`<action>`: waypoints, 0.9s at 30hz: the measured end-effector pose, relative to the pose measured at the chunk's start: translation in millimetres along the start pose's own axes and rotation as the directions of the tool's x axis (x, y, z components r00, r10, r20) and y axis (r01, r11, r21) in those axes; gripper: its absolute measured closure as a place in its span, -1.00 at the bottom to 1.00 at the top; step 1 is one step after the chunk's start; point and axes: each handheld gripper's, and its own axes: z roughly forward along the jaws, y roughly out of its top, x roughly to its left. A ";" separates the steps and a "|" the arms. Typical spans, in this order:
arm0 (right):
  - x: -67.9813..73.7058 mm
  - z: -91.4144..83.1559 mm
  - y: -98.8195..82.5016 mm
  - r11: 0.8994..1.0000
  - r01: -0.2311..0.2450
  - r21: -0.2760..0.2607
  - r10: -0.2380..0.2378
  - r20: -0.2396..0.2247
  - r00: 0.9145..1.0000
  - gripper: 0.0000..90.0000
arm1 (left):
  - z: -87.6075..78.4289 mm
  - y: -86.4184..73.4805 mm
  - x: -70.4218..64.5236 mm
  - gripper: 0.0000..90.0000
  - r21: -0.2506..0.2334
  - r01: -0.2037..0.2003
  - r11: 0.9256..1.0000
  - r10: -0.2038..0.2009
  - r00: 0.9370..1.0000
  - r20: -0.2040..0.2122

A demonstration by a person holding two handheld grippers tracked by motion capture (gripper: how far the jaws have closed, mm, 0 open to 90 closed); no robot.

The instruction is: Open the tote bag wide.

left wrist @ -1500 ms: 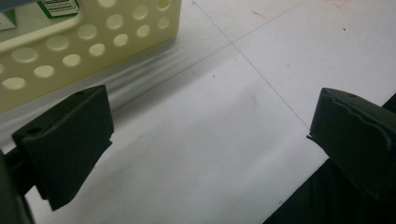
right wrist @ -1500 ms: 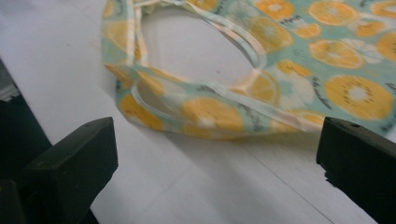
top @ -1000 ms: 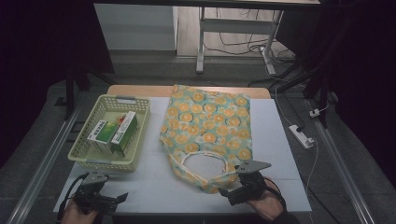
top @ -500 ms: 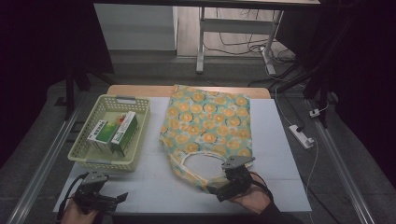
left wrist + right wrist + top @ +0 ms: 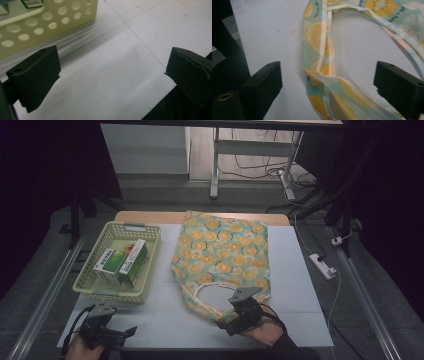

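Note:
A tote bag (image 5: pixel 225 255) printed with citrus slices lies flat on the white table (image 5: pixel 295 285), its looped handle (image 5: pixel 200 295) toward the front edge. My right gripper (image 5: pixel 226 324) sits at the front of that loop. In the right gripper view the handle strap (image 5: pixel 322 57) runs between the jaws of the right gripper (image 5: pixel 327 85). The jaws have just been closing, but both pads still stand apart from the strap, so the gripper is open. My left gripper (image 5: pixel 127 334) rests at the front left; in its own view the left gripper (image 5: pixel 112 75) is open over bare table.
A pale yellow perforated basket (image 5: pixel 150 260) holding two green-and-white boxes (image 5: pixel 122 262) stands at the left, its wall (image 5: pixel 37 25) close to the left gripper. A wooden strip (image 5: pixel 150 216) edges the table's far side. A power strip (image 5: pixel 322 266) lies on the floor at right.
My right gripper has moved left along the front edge, and the bag's handle now lies between its jaws. The left gripper has stayed put.

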 end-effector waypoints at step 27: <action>-17.7 -5.1 16.5 0.998 0.056 0.027 -0.056 -0.036 0.998 0.99 | 0.9 0.6 -0.9 -1.00 0.009 -0.005 1.000 0.005 1.000 -0.006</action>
